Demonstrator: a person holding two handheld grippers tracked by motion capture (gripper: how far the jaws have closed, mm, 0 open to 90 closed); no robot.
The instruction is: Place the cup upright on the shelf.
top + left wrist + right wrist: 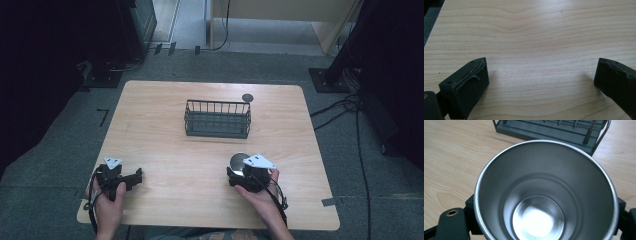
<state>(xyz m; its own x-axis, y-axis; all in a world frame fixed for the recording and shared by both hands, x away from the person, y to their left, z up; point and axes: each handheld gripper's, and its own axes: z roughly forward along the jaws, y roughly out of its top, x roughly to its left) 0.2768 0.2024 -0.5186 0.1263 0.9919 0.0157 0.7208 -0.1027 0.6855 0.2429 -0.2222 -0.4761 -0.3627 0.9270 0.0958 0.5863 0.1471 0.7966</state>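
An empty steel cup (541, 202) stands upright between the jaws of my right gripper (544, 217), which press on its sides. In the high view the cup (238, 161) is at the table's near right, with the right gripper (236, 175) around it and a hand behind. A dark wire basket (217, 120) sits empty at the table's middle, just beyond the cup, and its near corner (554, 131) shows behind the cup's rim. My left gripper (134, 177) rests at the near left. Its jaws stand wide apart over bare wood, with black fingers (467, 83) at either side.
A small dark round disc (247, 97) lies on the wooden table (165, 145) behind the basket's right end. Cables and stand bases lie on the floor around the table.
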